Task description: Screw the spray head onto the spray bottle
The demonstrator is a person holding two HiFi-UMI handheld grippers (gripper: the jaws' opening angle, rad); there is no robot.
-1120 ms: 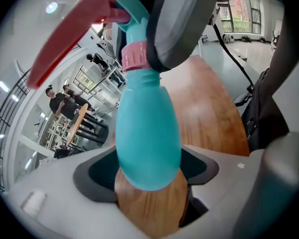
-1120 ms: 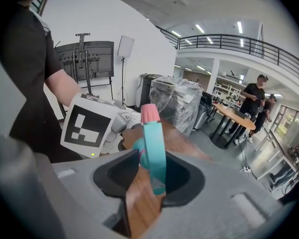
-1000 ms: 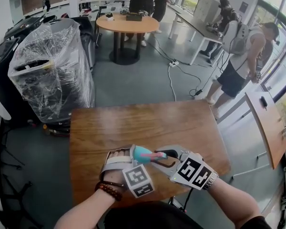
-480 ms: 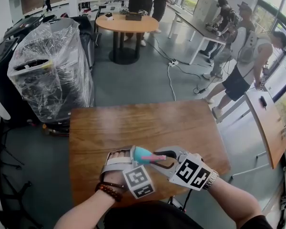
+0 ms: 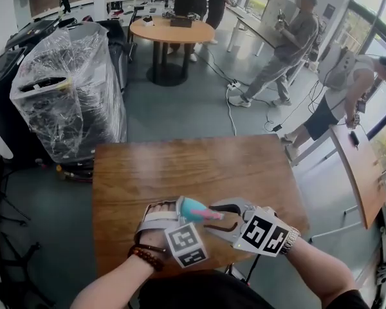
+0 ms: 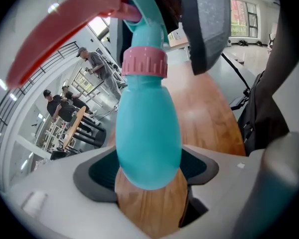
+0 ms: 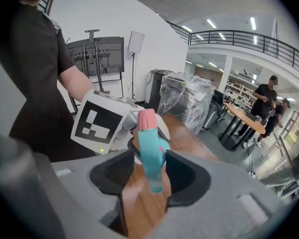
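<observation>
The spray bottle [image 5: 193, 208] is above the near edge of the counter [image 5: 193, 166], the spray head [image 5: 212, 212] at its right end; a wrapped machine [image 5: 71, 89] stands behind the counter, left.

The left forearm [image 5: 112, 283] and right forearm [image 5: 316, 270] come in from the lower edge of the head view and converge, the grippers nearly tip to tip. The left gripper [image 5: 179, 210] tilts downward, its jaws clamped wide on the base of the spray bottle [image 6: 148, 133]. The right gripper [image 5: 220, 216] faces it, also tilted down. Its jaws have just been opening, with the spray head [image 7: 149, 133] between them and the pads barely off it.
</observation>
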